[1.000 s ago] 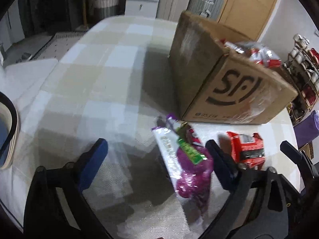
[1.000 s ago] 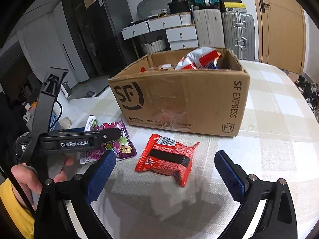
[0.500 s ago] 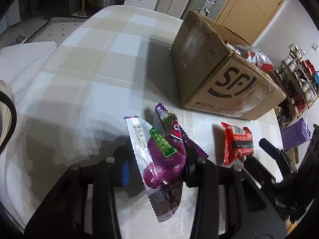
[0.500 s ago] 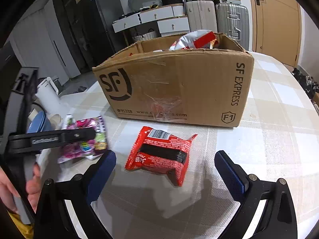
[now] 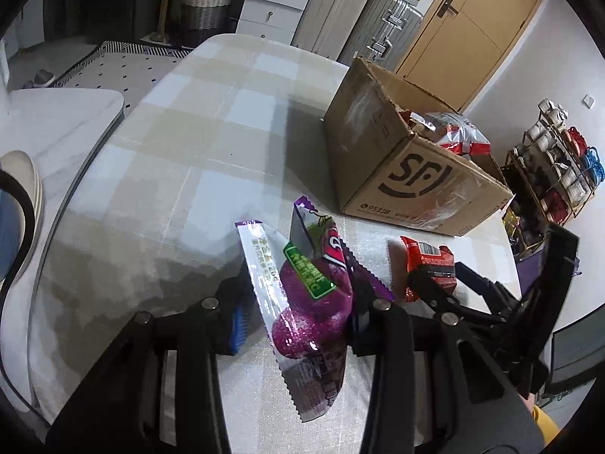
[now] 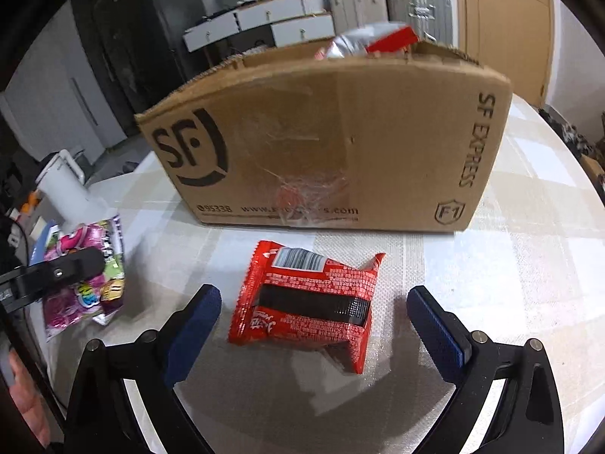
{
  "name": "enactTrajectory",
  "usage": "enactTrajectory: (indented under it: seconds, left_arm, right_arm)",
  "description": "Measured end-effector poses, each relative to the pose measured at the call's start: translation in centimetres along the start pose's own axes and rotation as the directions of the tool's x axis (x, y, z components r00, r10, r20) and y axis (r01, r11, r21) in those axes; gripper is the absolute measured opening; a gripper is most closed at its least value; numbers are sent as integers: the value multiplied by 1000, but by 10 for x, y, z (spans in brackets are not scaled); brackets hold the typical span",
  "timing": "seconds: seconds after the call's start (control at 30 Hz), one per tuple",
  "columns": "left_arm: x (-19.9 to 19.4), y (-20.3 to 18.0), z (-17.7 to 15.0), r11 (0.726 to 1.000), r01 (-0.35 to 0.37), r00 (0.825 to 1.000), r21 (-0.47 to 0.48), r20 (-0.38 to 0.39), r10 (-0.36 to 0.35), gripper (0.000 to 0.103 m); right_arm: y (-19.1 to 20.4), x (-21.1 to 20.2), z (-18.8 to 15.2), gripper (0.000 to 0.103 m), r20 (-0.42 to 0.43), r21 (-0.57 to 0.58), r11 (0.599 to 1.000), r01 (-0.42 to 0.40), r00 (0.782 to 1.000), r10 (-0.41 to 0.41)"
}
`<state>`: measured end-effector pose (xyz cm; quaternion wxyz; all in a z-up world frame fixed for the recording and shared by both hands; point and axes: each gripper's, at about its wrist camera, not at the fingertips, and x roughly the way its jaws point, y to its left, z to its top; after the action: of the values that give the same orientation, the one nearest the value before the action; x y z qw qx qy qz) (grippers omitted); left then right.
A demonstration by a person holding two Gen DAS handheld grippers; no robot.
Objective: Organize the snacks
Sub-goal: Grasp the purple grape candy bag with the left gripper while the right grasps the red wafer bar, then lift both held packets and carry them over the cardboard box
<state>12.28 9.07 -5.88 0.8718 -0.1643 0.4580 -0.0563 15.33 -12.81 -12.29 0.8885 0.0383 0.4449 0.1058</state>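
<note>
Between the closed fingers of the left gripper (image 5: 298,314), the purple snack packet (image 5: 310,295) is pinched and held clear of the checked tablecloth (image 5: 170,174), in front of the cardboard box (image 5: 401,174). Nearer that box's printed front lies the red snack packet (image 6: 306,299), flat on the cloth, with the right gripper (image 6: 314,321) spread wide around it, its blue pads (image 6: 196,321) not touching. A silver-and-red bag (image 6: 363,43) pokes out of the box.
</note>
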Motion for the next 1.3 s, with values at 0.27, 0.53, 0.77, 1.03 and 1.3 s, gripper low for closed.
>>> enactTrajectory:
  seconds: [0.27,0.53,0.77,1.03,1.3]
  left_arm:
    - [-14,-12,-2,1000,24,999,9,41,-25,36]
    - [-21,-28,-8,997,-10,997,70,75,5,36]
    - [-20,-30,-9,997,-14,997,70,73,9,36]
    - [-25,-30,-10,998,-9,996,65,90,3,36]
    - [-58,-43,-20,996,24,983,89,178,-39,36]
  right_arm:
    - [6,6,0,78,-2,-57,995,78,997,-78]
    - [1,2,-1,52,-12,-69,996,48,999,-49]
    - [-16,-8,-1,50,-18,-32,999,-40,999,40]
    - [-32,-41,-7,50,26,-6,989,-148,989,148]
    - [-46,-76,-16,50,34,41,952,-303,953,301]
